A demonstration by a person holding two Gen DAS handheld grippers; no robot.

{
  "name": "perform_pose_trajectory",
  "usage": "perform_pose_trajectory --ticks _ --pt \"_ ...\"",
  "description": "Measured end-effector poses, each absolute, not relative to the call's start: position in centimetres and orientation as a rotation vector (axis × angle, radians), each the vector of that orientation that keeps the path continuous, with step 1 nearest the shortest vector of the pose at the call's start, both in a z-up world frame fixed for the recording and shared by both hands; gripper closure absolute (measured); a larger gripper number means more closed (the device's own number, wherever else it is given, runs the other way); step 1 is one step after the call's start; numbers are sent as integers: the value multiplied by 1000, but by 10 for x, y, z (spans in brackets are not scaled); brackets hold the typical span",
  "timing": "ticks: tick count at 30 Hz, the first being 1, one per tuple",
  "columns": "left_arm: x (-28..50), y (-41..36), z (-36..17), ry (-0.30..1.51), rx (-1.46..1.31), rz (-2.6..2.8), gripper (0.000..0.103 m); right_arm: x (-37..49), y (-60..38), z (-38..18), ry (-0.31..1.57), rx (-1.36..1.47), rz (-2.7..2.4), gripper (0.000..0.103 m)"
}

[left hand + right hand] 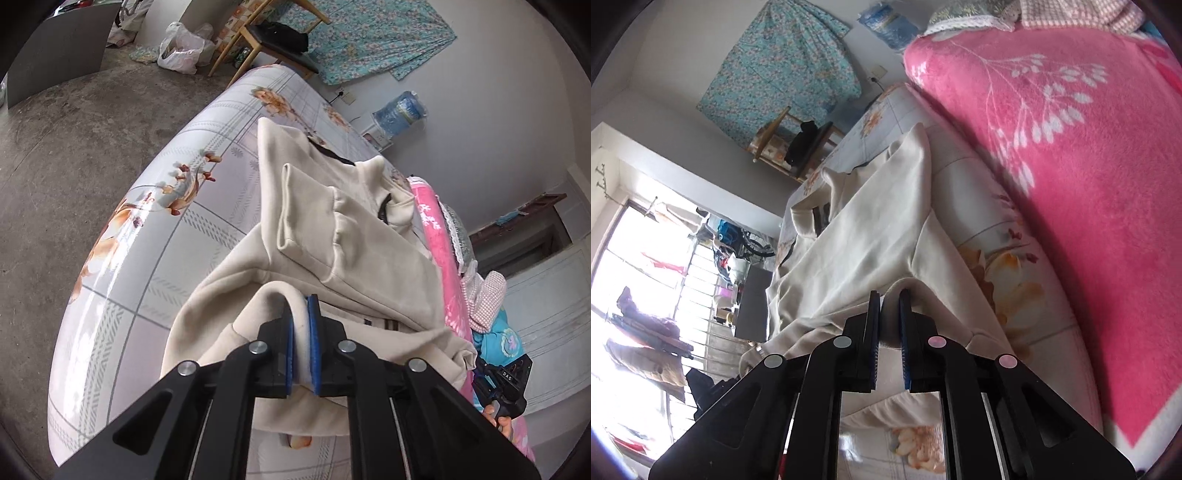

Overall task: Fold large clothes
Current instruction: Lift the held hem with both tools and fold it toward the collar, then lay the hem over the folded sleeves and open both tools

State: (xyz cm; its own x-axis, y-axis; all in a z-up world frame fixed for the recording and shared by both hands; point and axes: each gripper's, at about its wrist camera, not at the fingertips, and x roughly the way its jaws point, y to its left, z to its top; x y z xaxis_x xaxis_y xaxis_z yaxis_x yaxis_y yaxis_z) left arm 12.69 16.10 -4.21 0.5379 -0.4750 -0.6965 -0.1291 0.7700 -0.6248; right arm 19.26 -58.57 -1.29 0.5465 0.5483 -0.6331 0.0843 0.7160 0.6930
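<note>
A large cream sweatshirt [369, 266] lies on a table with a floral checked cover [155, 236], one sleeve with its cuff folded across the body. My left gripper [302, 302] is shut on the sweatshirt's near edge, the cloth bulging between the blue pads. In the right wrist view the same sweatshirt [871, 236] stretches away over the table cover [1015, 295]. My right gripper [889, 295] is shut on its near edge. The right gripper's black body [504, 384] also shows at the far right of the left wrist view.
A pink blanket with white leaves [1071, 166] lies along the table beside the sweatshirt. A wooden chair with black cloth [273, 40] stands beyond the far end. A blue water bottle [400, 112] stands by the wall. Bare concrete floor [74, 147] lies to the left.
</note>
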Motion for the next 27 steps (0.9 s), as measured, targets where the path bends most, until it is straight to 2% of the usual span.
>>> perform_pose_trajectory --ticks 1,2,3,5,6,7,9,12,16,17,19,21,24,27 --pt "132 164 -50 1015 -717 -228 88 200 -588 -21 981 764 288 87" --pt "136 168 -58 1033 -749 -221 84 206 -590 -27 991 783 277 78" --pt "139 171 -63 1046 -775 -211 79 210 -592 -32 991 796 268 74" --pt "141 177 -66 1039 -830 -229 74 213 -598 -34 976 807 240 56" --pt "140 180 -65 1028 -852 -243 67 211 -600 -31 966 802 231 53" --pt "138 182 -62 1012 -857 -244 62 208 -601 -27 950 791 231 53" --pt "132 187 -54 978 -852 -238 58 201 -599 -17 932 744 234 52" --pt "117 193 -41 922 -835 -237 58 184 -588 -3 927 630 239 50" --pt "87 188 -29 907 -765 -273 56 153 -576 3 953 529 252 37" --pt "77 185 -30 915 -751 -295 55 145 -575 3 967 521 260 34" --pt "58 179 -36 949 -723 -319 47 128 -575 0 999 507 258 32" --pt "44 173 -48 986 -723 -314 43 117 -576 -8 1040 509 239 32" --pt "37 169 -75 1055 -771 -303 43 111 -579 -22 1098 494 148 32" --pt "38 174 -84 1010 -859 -274 43 115 -581 -30 1088 461 69 32"
